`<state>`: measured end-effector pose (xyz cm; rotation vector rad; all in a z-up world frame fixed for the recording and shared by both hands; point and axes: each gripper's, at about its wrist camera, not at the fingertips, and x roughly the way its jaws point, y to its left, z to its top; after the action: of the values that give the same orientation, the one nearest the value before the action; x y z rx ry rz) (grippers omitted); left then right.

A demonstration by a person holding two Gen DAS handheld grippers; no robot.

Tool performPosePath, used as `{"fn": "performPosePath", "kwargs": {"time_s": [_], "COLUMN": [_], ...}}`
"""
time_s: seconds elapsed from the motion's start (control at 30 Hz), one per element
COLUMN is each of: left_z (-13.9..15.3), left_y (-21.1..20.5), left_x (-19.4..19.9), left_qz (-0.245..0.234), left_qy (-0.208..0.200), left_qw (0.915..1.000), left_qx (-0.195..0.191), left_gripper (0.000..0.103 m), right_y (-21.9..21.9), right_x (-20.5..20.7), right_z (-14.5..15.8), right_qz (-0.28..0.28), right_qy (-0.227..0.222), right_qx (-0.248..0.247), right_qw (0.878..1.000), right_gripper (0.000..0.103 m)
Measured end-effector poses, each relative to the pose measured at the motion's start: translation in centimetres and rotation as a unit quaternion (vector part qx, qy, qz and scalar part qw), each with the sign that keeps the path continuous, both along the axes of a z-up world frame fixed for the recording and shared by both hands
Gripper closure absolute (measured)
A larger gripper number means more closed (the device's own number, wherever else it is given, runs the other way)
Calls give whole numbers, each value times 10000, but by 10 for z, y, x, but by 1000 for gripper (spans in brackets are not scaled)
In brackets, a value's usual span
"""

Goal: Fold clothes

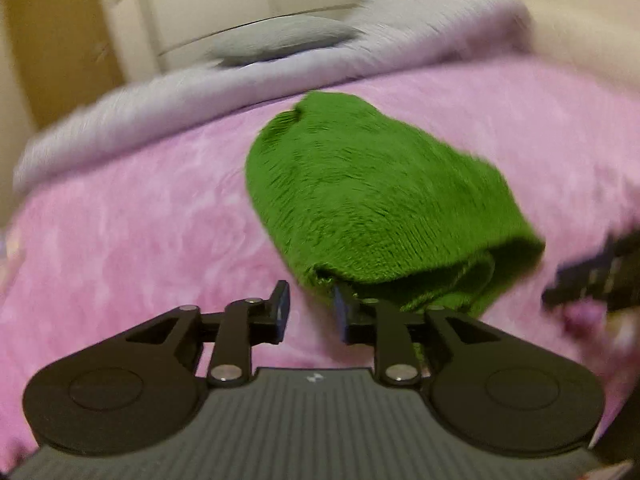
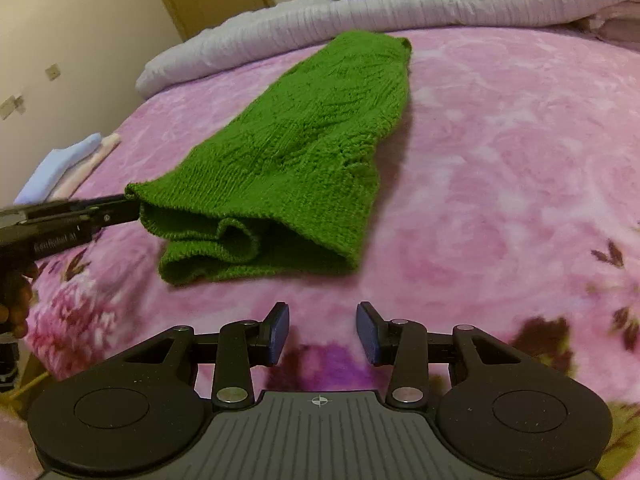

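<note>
- The green knitted sweater (image 2: 288,152), folded lengthwise, lies mid-bed on the pink blanket (image 2: 500,152).
- Soft, light and floppy; best pinched at its near layered hem.
- Left hand-held gripper (image 1: 308,312): jaws apart, one pad brushing that hem.
- Right hand-held gripper (image 2: 322,332): jaws apart, empty, nearer than the sweater.

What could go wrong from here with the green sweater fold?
The left tool stands open at the green sweater's near corner; withdrawing may snag it and undo the fold. The near hem bunches in loose layers, so another fold could turn lumpy. The fuzzy pink blanket may drag the knit.
</note>
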<state>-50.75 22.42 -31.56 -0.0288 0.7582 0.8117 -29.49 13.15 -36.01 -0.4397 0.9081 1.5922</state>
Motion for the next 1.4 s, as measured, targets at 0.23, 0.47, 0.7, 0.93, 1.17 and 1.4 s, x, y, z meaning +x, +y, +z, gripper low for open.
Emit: {"fn": "performPosePath", "kwargs": {"time_s": [0.23,0.47,0.7,0.93,1.17,1.4], "left_z": [10,-31,1,2,-22,-29], "left_y": [-13,-6,36,69,77,88], "left_x": [-1,31,-16,-132,-128,-85], "left_qz": [-834,-1317,-198,1911,1830,941], "left_qy": [359,1129,-1049,-2867,-2895,-1999], "left_qw": [9947,9793,9943,9327,9283,9697], "left_qx": [475,1044,-21,-1068,-1448,-1039], "left_gripper": [74,72,94,99,99,92], "right_y": [3,0,-2,12,33,42], "right_x": [15,19,13,-18,-57,-67], "right_z": [-1,8,7,4,-16,-29], "right_qz": [-209,-333,-297,-29,-532,-893], "right_qy": [330,22,38,491,569,809], "right_qx": [-23,19,0,142,379,799], "right_qw": [9992,9994,9996,9987,9962,9895], "right_gripper": [62,62,62,62,62,44]}}
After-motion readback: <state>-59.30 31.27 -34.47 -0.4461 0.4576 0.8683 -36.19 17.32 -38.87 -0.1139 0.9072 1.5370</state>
